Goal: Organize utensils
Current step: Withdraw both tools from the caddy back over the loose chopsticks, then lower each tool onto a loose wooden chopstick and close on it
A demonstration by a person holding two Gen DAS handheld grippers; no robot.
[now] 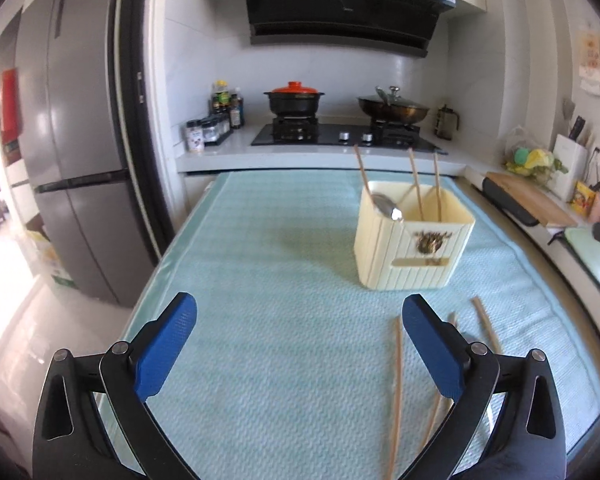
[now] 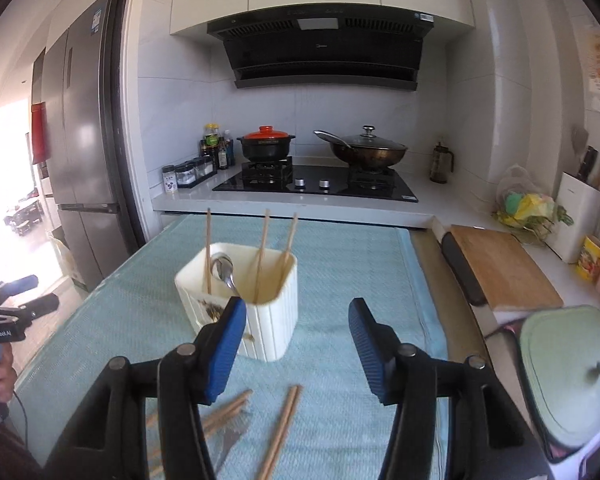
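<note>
A cream ribbed utensil holder (image 1: pixel 410 252) (image 2: pixel 260 316) stands on the pale green mat (image 1: pixel 260 280) (image 2: pixel 140 312). Three wooden chopsticks (image 1: pixel 416 184) (image 2: pixel 264 244) and a metal spoon (image 1: pixel 388 206) (image 2: pixel 225 270) stand in it. Several loose chopsticks (image 1: pixel 396 392) (image 2: pixel 280 428) lie on the mat near me, beside what looks like a metal fork (image 2: pixel 230 440). My left gripper (image 1: pixel 300 304) is open over bare mat, left of the loose chopsticks. My right gripper (image 2: pixel 297 306) is open above the loose chopsticks, short of the holder, with nothing gripped.
Beyond the mat is a hob (image 1: pixel 340 138) with a red-lidded pot (image 1: pixel 294 100) and a wok (image 1: pixel 394 110). A wooden cutting board (image 2: pixel 500 272) and a green lidded pan (image 2: pixel 568 372) sit on the right counter. A fridge (image 1: pixel 72 152) stands on the left.
</note>
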